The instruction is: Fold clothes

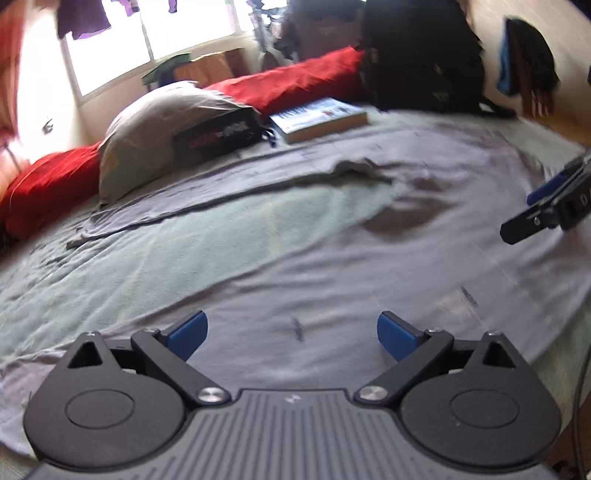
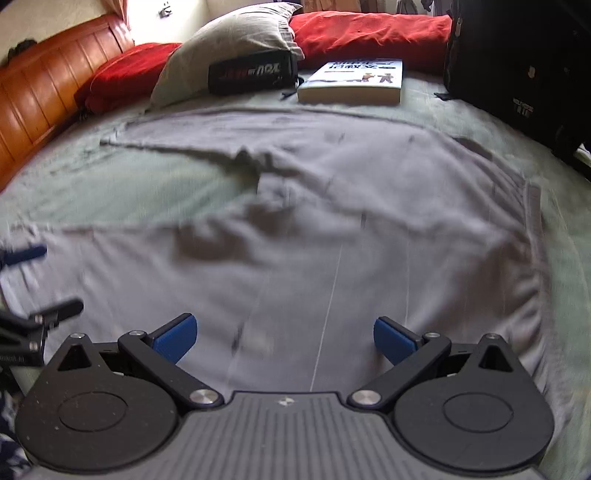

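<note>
Grey garment (image 2: pixel 332 229) spread flat across pale green bed sheet (image 1: pixel 166 240), one long part reaching toward grey pillow (image 2: pixel 229 44). Left gripper (image 1: pixel 291 334) above near edge, blue fingers (image 1: pixel 188 332) wide, empty. Right gripper (image 2: pixel 284 338) likewise spread wide, holding nothing. Book (image 2: pixel 354 81) beyond cloth.

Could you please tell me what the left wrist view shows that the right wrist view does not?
Only the left wrist view shows the bright window with dark clothes hanging before it. Only the right wrist view shows the orange wooden headboard. Both share the grey garment spread on the bed, the book, the grey pillow, and open left gripper and right gripper.
</note>
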`<control>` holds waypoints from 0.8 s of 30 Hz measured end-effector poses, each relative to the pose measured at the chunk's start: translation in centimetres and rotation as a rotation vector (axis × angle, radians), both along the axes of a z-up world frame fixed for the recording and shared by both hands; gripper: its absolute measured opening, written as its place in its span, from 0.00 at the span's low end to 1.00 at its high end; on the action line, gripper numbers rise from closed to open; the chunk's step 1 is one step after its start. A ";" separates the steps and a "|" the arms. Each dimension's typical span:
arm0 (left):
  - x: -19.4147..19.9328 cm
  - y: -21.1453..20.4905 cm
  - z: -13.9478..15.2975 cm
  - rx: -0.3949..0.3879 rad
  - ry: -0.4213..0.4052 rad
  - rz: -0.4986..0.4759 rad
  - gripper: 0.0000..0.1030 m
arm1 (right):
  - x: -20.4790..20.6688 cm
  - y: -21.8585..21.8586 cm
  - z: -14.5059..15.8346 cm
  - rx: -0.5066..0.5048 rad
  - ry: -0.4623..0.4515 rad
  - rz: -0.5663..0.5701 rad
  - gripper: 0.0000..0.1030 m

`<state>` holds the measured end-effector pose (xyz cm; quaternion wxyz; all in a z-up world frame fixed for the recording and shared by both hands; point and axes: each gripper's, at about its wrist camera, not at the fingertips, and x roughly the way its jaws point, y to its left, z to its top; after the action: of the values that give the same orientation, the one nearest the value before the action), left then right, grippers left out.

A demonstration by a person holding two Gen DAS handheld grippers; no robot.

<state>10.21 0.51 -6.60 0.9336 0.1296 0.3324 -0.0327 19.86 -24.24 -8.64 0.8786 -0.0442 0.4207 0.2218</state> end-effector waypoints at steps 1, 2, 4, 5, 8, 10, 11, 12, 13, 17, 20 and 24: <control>-0.1 -0.2 -0.5 0.003 0.006 -0.002 0.95 | -0.6 0.1 -0.4 -0.018 -0.018 0.003 1.00; -0.3 -0.4 -0.8 0.000 0.011 0.000 0.95 | -1.3 0.3 -0.8 -0.035 -0.036 0.006 1.00; -0.6 0.2 -1.0 -0.052 0.018 0.030 0.95 | -2.5 0.5 -1.7 -0.070 -0.072 0.012 1.00; -0.8 0.4 -1.0 -0.075 0.023 0.043 0.95 | -2.6 0.5 -1.7 -0.072 -0.074 0.009 1.00; -1.6 1.3 -0.8 -0.101 0.045 0.043 0.96 | -2.7 0.2 -1.4 -0.061 -0.073 0.003 1.00; -2.3 1.8 -0.8 -0.101 0.064 0.038 0.97 | -3.0 0.1 -1.3 -0.056 -0.083 0.004 1.00; -2.7 2.2 -0.8 -0.107 0.075 0.037 0.97 | -3.1 0.0 -1.2 -0.053 -0.088 0.004 1.00; -3.1 2.6 -0.7 -0.113 0.082 0.041 0.97 | -3.2 -0.1 -1.2 -0.050 -0.093 0.005 1.00; -3.3 2.9 -0.5 -0.114 0.081 0.052 0.97 | -3.4 -0.2 -1.1 -0.047 -0.099 0.005 1.00; -3.6 3.8 0.6 -0.096 0.037 0.110 0.96 | -3.9 -0.5 -0.8 -0.036 -0.119 0.007 1.00; -2.8 4.1 1.1 -0.090 0.019 0.127 0.96 | -4.3 -0.7 -0.6 -0.028 -0.135 0.009 1.00; -1.4 4.0 -0.3 -0.056 0.060 0.122 0.97 | -4.8 -1.0 -0.4 -0.017 -0.156 0.011 1.00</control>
<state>8.80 4.49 -6.94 0.9267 0.0816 0.3665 0.0112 15.06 -25.23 -9.02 0.9070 -0.0710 0.3527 0.2189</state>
